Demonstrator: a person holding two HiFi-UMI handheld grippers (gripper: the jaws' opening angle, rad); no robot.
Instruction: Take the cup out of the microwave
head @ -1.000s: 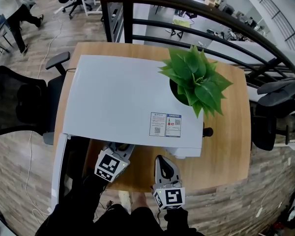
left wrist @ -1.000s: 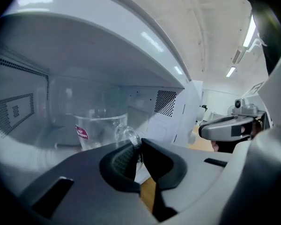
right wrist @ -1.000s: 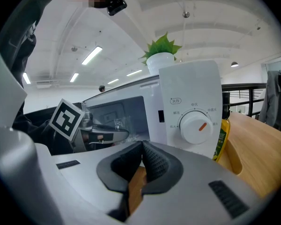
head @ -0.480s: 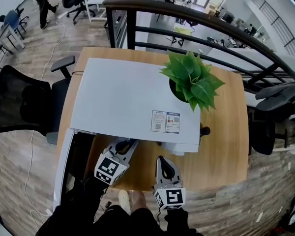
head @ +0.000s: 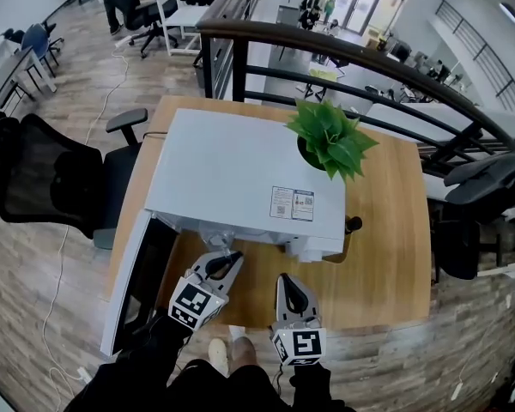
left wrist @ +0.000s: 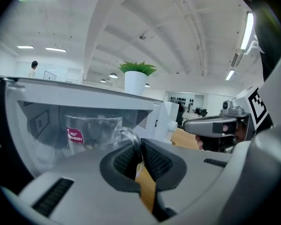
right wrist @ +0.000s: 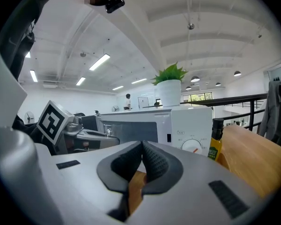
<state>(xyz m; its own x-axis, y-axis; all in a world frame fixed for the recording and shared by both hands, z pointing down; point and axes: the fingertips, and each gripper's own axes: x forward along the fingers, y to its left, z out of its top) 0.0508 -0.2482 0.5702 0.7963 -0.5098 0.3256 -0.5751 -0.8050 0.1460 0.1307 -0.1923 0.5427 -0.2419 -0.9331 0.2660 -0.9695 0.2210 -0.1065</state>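
Note:
A clear glass cup [left wrist: 90,132] with a red sticker hangs at the mouth of the white microwave [head: 240,178]. My left gripper [left wrist: 140,142] is shut on the cup's handle [left wrist: 127,134]. The head view shows the cup [head: 218,239] just in front of the microwave's front edge, at the tip of the left gripper [head: 226,258]. To its right, my right gripper [head: 285,279] is over the wooden table [head: 386,256]. In its own view the right gripper [right wrist: 143,144] is shut on nothing and faces the microwave [right wrist: 178,121].
The microwave door [head: 136,286] stands open to the left, past the table edge. A potted plant [head: 329,140] sits on the microwave. A dark-capped bottle [right wrist: 215,142] stands by its right side. Office chairs [head: 51,178] flank the table and a black railing [head: 360,67] runs behind.
Both grippers have drawn back from the microwave and risen. The cup, hidden under the microwave's edge before, now shows in front of it in the left gripper.

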